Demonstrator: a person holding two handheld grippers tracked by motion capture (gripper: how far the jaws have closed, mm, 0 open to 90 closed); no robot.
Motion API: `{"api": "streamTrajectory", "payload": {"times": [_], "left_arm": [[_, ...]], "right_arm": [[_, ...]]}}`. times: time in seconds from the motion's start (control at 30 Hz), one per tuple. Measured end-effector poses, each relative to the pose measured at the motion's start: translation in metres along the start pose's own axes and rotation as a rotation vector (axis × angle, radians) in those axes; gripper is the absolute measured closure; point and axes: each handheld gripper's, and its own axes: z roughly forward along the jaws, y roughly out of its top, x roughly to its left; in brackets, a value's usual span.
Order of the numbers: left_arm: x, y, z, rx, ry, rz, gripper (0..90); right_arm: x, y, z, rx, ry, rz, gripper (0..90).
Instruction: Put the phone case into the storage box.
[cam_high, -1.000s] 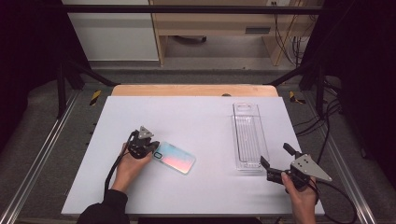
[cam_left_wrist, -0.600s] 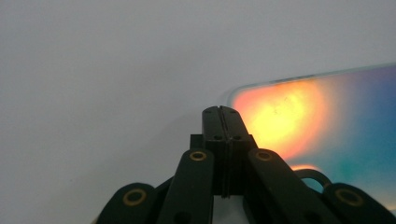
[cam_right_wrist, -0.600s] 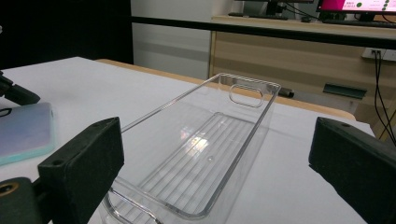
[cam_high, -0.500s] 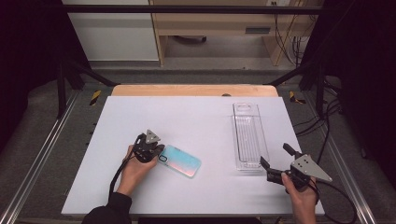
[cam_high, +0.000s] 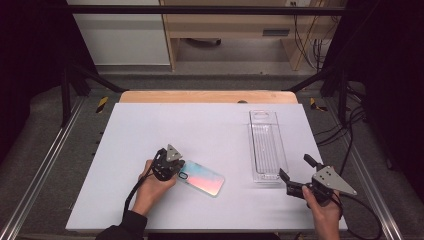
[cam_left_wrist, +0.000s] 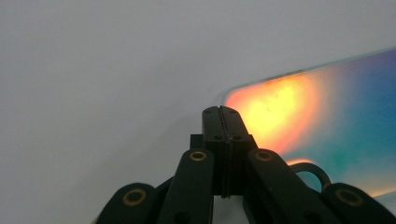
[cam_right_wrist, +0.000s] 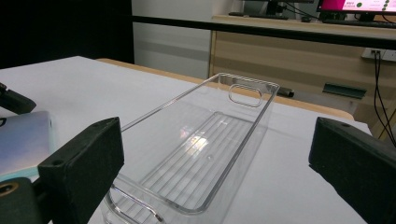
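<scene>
A phone (cam_high: 201, 179) with an iridescent pink-to-teal back lies flat on the white tabletop (cam_high: 200, 125), at the front left of centre. My left gripper (cam_high: 175, 169) is shut, its tips touching the phone's near-left corner with nothing between them. In the left gripper view the shut jaws (cam_left_wrist: 222, 112) meet the phone's orange corner (cam_left_wrist: 299, 102). My right gripper (cam_high: 294, 166) is open at the front right, just short of the near end of a clear plastic tray (cam_high: 255, 150). The right gripper view looks between the spread jaws (cam_right_wrist: 217, 158) along the empty tray (cam_right_wrist: 245, 84).
The tray lies lengthwise toward the far edge on the right half of the table. Metal frame rails run along both table sides. A wooden desk and cables stand beyond the far edge. The phone's edge (cam_right_wrist: 23, 140) lies left of the tray.
My left gripper has slid to the right and slightly nearer, and the phone has shifted the same way with it. The right gripper and the tray have stayed still.
</scene>
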Motion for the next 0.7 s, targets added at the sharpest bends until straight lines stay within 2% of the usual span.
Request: {"api": "streamTrajectory", "payload": {"times": [0.33, 0.53, 0.7], "left_arm": [[-0.020, 0.005, 0.000, -0.003, -0.012, 0.049, 90.0], [-0.029, 0.009, 0.000, -0.012, -0.019, 0.069, 90.0], [-0.032, 0.009, 0.000, -0.014, -0.021, 0.072, 90.0]], "right_arm": [[0.002, -0.001, 0.000, 0.006, 0.006, 0.001, 3.6], [0.000, 0.000, -0.001, -0.002, -0.001, 0.012, 3.6], [0.000, 0.000, -0.001, -0.005, 0.005, 0.017, 3.5]]}}
